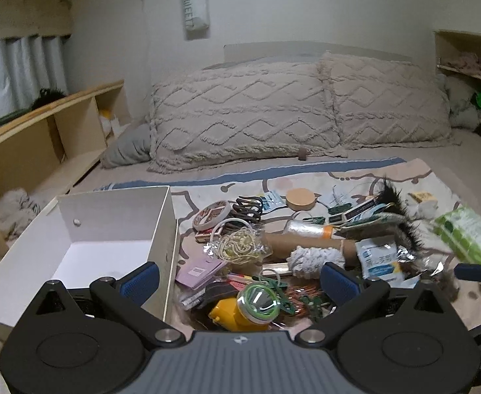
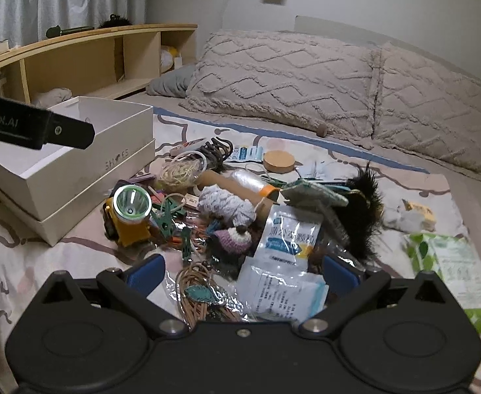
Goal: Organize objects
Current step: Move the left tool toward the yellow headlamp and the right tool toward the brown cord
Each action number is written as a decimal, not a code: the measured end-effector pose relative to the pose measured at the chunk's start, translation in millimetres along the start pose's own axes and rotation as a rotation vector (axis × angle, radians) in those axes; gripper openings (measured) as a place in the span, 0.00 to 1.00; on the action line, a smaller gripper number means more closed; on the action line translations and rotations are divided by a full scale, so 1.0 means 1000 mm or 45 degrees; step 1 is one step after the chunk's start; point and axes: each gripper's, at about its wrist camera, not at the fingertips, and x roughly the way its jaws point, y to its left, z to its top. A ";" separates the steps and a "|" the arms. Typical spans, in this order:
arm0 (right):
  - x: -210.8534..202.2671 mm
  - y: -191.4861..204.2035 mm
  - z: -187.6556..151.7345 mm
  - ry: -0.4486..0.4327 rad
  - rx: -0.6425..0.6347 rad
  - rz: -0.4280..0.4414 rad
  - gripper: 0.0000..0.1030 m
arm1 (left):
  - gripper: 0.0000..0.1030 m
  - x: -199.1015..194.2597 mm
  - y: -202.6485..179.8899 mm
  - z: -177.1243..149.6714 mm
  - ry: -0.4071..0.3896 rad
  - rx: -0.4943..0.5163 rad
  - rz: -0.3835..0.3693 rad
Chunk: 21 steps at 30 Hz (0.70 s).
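Left wrist view: my left gripper hangs with its jaws spread wide and nothing between them, low over the near edge of the pile on the bed. The yellow flashlight lies directly between the blue fingertips, just below them, lens facing up toward the camera. The left fingertip stands over the right wall of the white shoe box, which sits open just beside the pile on its left; apart from a small round stud on its far wall, its inside shows only bare white. Beyond the flashlight lie a white yarn ball, a cardboard tube and a bundle of pale cord.

Right wrist view: my right gripper is likewise wide and holds nothing, over the right-hand part of the pile. Between its fingertips lie white sachets with blue print and a coil of tan cord; whether the fingertips touch the clear wrapping beneath cannot be told from this angle. The flashlight lies well to the left of this gripper, near the shoe box, which rests in its lid. A black feather piece and a green packet lie to the right. Pillows stand at the head of the bed.
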 end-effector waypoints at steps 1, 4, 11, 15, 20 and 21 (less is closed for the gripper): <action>0.002 -0.001 -0.004 -0.005 0.012 0.011 1.00 | 1.00 0.003 0.000 -0.005 -0.010 0.006 0.002; 0.010 -0.003 -0.014 -0.005 0.031 0.034 1.00 | 1.00 0.013 0.003 -0.018 -0.022 0.006 -0.015; 0.028 0.001 -0.040 0.034 0.047 0.020 0.98 | 0.96 0.022 -0.005 -0.044 -0.125 0.097 -0.048; 0.041 0.003 -0.059 0.074 0.038 -0.024 0.94 | 0.88 0.029 -0.007 -0.055 -0.151 0.110 -0.124; 0.055 0.005 -0.080 0.084 -0.029 -0.037 0.94 | 0.84 0.043 -0.015 -0.066 -0.162 0.220 -0.131; 0.057 0.004 -0.083 0.083 -0.029 -0.032 0.94 | 0.84 0.046 -0.017 -0.067 -0.162 0.239 -0.126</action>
